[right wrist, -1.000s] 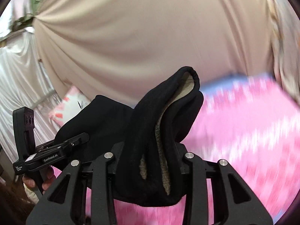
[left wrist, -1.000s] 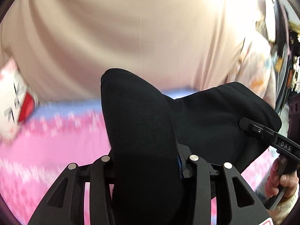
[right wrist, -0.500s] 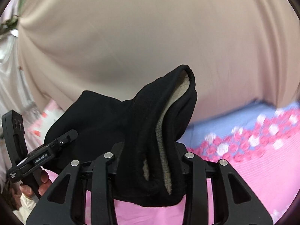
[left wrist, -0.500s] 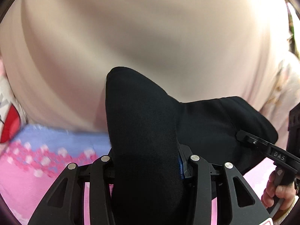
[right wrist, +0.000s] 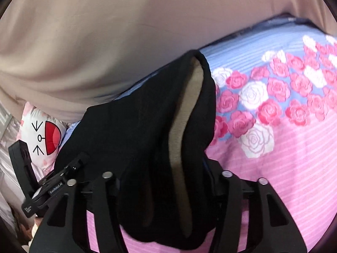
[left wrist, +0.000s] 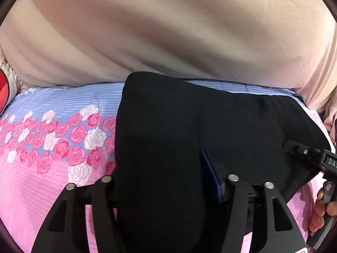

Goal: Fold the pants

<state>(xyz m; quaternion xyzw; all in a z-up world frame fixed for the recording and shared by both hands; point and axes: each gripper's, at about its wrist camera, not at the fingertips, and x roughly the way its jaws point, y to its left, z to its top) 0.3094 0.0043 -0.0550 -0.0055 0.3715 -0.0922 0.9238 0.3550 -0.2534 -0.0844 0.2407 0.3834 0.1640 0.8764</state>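
Left wrist view: left tool (left wrist: 166,181) and right tool (right wrist: 164,175) each pinch black pants (left wrist: 210,126), stretched left-right between them above the bed (left wrist: 42,179) at frame bottom.

Black pants (left wrist: 168,126), tan fleece lining, bunched above bedspread.

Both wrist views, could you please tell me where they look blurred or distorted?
Left wrist view: the beige curtain is smeared, while the rose-printed pink and blue bedsheet and black fleece-lined pants are sharp. Right wrist view: curtain soft, roses crisp; fisheye bends the sheet's stripes, and dark vignette fills the corners.
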